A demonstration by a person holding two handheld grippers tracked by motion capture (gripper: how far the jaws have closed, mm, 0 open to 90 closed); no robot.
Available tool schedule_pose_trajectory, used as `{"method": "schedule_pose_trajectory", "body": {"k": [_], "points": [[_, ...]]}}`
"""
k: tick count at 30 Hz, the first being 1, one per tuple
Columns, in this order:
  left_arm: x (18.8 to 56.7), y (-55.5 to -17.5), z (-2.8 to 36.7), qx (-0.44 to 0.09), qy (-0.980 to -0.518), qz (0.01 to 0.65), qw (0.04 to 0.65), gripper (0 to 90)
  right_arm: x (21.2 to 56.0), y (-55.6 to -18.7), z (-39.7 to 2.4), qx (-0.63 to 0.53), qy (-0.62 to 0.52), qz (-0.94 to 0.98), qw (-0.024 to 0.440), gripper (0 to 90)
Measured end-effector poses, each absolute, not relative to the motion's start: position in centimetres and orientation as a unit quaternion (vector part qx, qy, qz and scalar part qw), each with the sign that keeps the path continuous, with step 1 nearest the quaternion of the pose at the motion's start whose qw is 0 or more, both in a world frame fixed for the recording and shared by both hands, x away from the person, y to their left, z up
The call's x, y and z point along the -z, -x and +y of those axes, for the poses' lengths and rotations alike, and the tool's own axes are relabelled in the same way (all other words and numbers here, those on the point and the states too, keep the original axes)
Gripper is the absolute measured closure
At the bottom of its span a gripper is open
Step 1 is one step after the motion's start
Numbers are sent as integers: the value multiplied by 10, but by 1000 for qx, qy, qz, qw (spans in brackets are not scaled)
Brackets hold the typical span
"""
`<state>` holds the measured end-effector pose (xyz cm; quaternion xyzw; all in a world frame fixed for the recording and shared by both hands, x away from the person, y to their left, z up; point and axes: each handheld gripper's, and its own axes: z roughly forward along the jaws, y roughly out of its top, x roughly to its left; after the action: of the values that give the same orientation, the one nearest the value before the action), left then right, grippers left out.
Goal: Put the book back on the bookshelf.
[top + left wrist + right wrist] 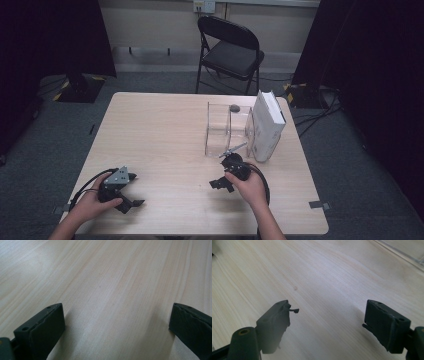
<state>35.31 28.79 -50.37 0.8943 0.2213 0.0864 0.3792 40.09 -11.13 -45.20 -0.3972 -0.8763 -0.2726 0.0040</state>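
Beside the spread-jawed right gripper (221, 183), the rigid, slippery clear acrylic box (227, 131) is best gripped by its thin wall; the left gripper (129, 192) is spread too.

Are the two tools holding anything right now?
No. The left tool and the right tool both stand open over the bare wooden table, with nothing between their jaws.

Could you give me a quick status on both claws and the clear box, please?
Left claw open over bare wooden table. Right claw open, empty, near the clear plastic box. Tall white book stands against the box's right side.
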Motion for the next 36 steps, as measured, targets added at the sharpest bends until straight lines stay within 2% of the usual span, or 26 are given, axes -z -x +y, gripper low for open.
{"method": "schedule_pose_trajectory", "body": {"k": [10,19,24,27,32,36], "points": [[504,-353,288,-86,-894,221,379,0,463,-399,-105,273,387,-881,8,196],[504,-353,288,-86,-894,221,379,0,474,-398,-98,273,371,-887,-13,189],[504,-353,288,-86,-894,222,379,0,476,-396,-94,279,349,-894,-35,180],[504,-353,288,-86,-894,222,379,0,480,-392,-90,287,334,-896,-55,139],[504,-353,288,-87,-894,222,379,0,486,-386,-87,302,319,-893,-97,137],[504,-353,288,-86,-894,222,379,0,488,-384,-86,304,314,-893,-107,129]]}}
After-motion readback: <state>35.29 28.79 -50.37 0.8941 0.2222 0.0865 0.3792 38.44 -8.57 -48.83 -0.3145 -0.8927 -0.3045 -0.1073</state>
